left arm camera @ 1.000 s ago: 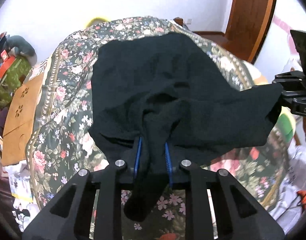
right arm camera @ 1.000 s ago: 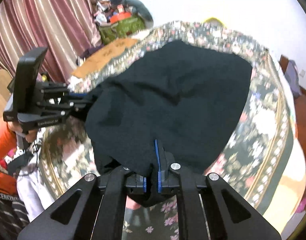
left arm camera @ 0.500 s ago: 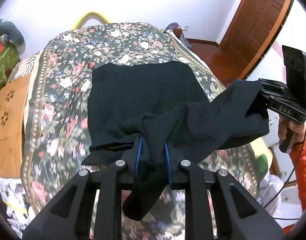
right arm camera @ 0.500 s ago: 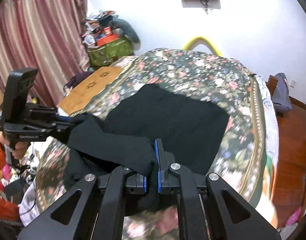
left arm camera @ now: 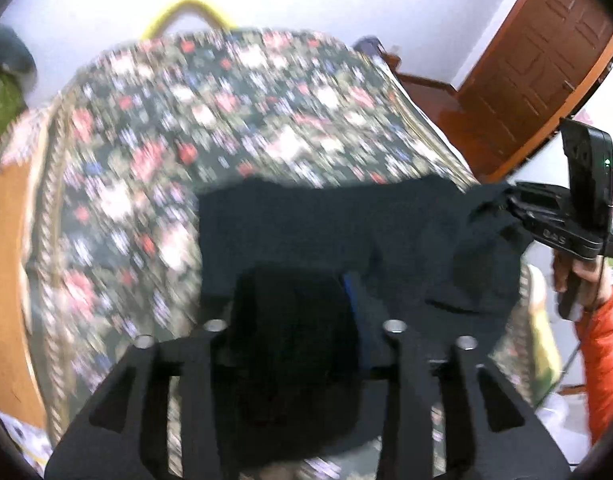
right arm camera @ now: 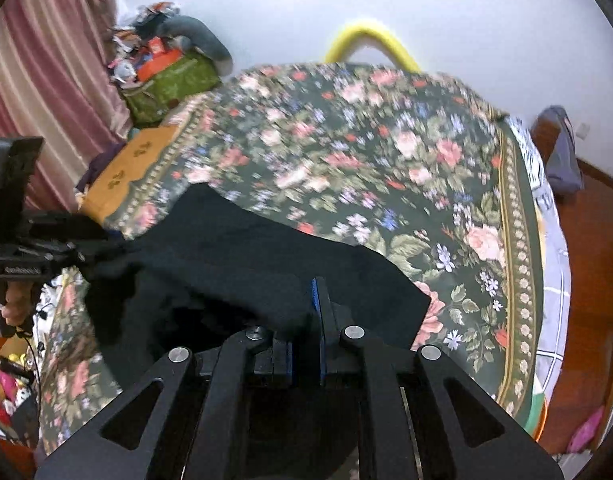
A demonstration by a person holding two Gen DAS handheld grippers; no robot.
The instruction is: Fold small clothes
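Observation:
A black garment [left arm camera: 306, 220] lies doubled over on the near part of the floral bedspread [left arm camera: 226, 120]. My left gripper [left arm camera: 294, 280] has its jaws opening, with a wad of the black cloth still between them and draped over the left finger; one blue pad [left arm camera: 350, 292] shows. In the right wrist view the garment [right arm camera: 246, 248] spreads ahead of my right gripper [right arm camera: 306, 300], whose blue pads still pinch its near edge while just starting to open. Each gripper shows in the other's view, the right gripper [left arm camera: 506, 204] and the left gripper [right arm camera: 86, 256], both at a cloth corner.
The bedspread [right arm camera: 386, 140] runs back to a white wall with a yellow hoop [right arm camera: 370, 36]. A green bag [right arm camera: 166, 80], a wooden board [right arm camera: 134, 160] and a curtain [right arm camera: 46, 60] stand to the left. A brown door [left arm camera: 546, 60] and an orange sleeve [left arm camera: 606, 360] are at the right.
Both grippers carried the garment's edge back toward the bed's near side, so the cloth now lies folded over itself. The left jaws have widened; more bare bedspread shows beyond.

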